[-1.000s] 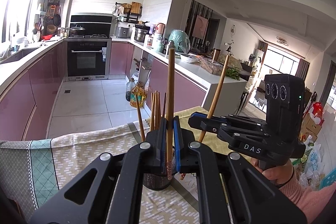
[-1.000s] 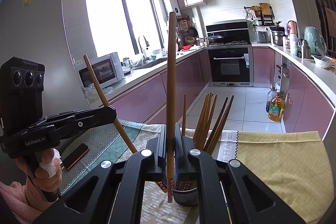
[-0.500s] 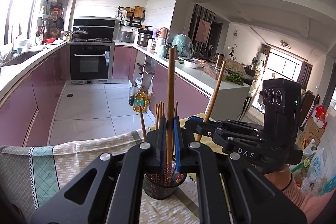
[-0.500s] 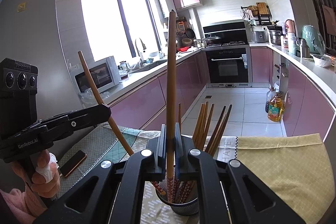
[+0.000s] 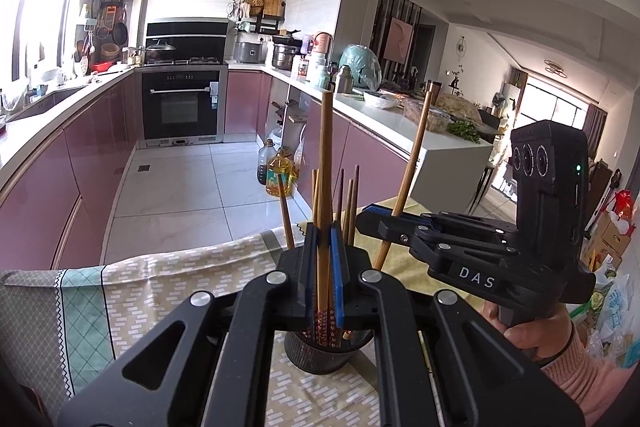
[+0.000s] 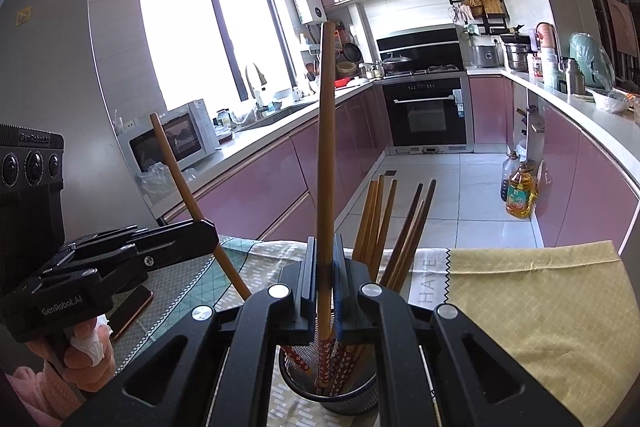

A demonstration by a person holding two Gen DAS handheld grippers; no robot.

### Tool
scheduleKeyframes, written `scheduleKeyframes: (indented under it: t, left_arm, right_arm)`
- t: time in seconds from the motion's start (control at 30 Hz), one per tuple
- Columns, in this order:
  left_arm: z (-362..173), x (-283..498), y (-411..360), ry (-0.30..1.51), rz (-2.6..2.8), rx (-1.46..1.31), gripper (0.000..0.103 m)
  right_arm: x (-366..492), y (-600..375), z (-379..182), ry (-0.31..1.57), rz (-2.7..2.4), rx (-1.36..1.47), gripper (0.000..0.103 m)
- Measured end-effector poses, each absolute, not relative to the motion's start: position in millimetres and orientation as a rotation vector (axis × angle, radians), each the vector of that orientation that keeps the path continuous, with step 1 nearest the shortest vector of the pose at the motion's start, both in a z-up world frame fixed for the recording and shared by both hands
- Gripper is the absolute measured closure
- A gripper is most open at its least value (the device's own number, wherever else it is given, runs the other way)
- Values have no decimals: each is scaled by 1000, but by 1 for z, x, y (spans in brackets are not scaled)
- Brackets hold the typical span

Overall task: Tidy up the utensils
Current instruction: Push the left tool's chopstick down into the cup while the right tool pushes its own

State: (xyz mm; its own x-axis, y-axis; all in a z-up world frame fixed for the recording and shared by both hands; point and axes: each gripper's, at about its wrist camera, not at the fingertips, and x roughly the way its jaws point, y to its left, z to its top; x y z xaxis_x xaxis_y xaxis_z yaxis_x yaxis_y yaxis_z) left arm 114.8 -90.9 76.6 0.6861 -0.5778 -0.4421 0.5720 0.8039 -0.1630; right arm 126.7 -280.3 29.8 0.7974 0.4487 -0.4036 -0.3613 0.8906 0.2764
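Observation:
My left gripper (image 5: 323, 271) is shut on a brown chopstick (image 5: 325, 167), held upright with its patterned tip inside the black mesh holder (image 5: 320, 353). My right gripper (image 6: 323, 277) is shut on another chopstick (image 6: 325, 147), its red patterned tip also down in the holder (image 6: 340, 393). Several chopsticks (image 6: 400, 227) stand in the holder. Each gripper shows in the other's view: the right one (image 5: 384, 223) and the left one (image 6: 196, 235), each clamping its chopstick.
The holder stands on a table with a patterned cloth (image 5: 168, 275) and a yellow cloth (image 6: 540, 299). A phone (image 6: 132, 311) lies on the table at left. Oil bottles (image 6: 518, 191) stand on the kitchen floor beyond the table edge.
Both grippers have come down with their chopsticks. The chopstick tips, which hung above the holder, now sit inside it.

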Motion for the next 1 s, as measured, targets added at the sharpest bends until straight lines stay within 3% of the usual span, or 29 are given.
scheduleKeyframes:
  t: [1.0]
  left_arm:
    - [50, 136, -104, 607, -650, 49, 96]
  right_arm:
    - [145, -269, -11, 588, 430, 206, 97]
